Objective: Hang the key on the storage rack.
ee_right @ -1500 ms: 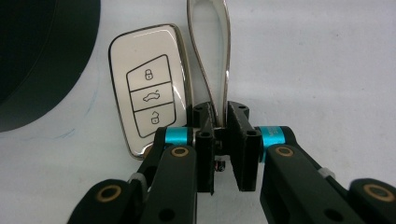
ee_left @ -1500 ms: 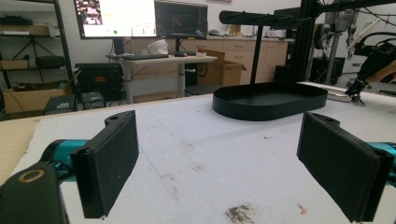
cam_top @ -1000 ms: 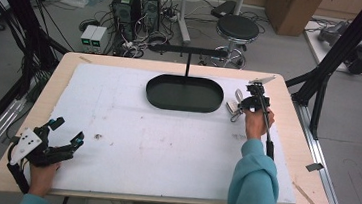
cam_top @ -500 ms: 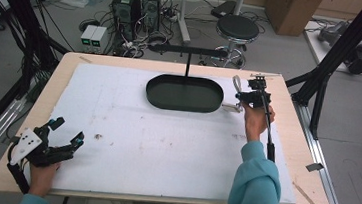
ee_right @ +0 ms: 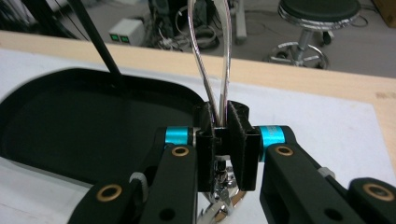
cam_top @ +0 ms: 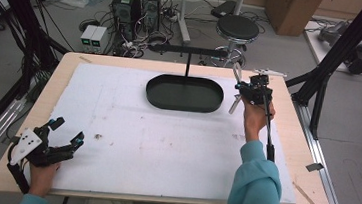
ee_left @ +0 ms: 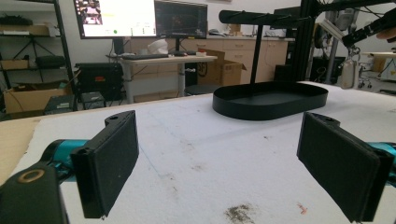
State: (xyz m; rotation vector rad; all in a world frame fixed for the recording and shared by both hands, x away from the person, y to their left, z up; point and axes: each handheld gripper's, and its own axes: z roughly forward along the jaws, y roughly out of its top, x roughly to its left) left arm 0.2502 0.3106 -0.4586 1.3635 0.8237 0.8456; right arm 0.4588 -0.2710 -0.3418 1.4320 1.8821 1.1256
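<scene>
The right gripper [cam_top: 243,90] is held up beside the right end of the black oval tray [cam_top: 155,95], its jaws pressed together on a silvery wire loop [ee_right: 214,60] (a thin metal hanger or clasp of some kind; the exact object cannot be told), which rises from between the pads in the right gripper view and hangs below them as a small shiny piece [ee_right: 219,196]. In the high view the metal thing [cam_top: 236,89] sits just off the tray's right rim, above the white sheet [cam_top: 164,145]. A thin black post [cam_top: 188,65] stands at the tray's far edge and carries a horizontal black bar [cam_top: 189,49] across the top, so the space straight above the tray is crossed by that bar. The left gripper [cam_top: 65,133] rests at the near left corner of the table [cam_top: 304,159], well apart from the tray, with its two black pads [ee_left: 112,158] spread wide and nothing between them. Between the two grippers the sheet lies open, marked with a few small stains [cam_top: 98,136]. The wooden table edge shows as a narrow strip beyond the sheet on the far and right sides; past it stand a black stool [cam_top: 238,28], computer towers [cam_top: 138,2] and tangled cables [cam_top: 139,45] on the floor, and black frame struts [cam_top: 331,61] rise close to the right far corner.
</scene>
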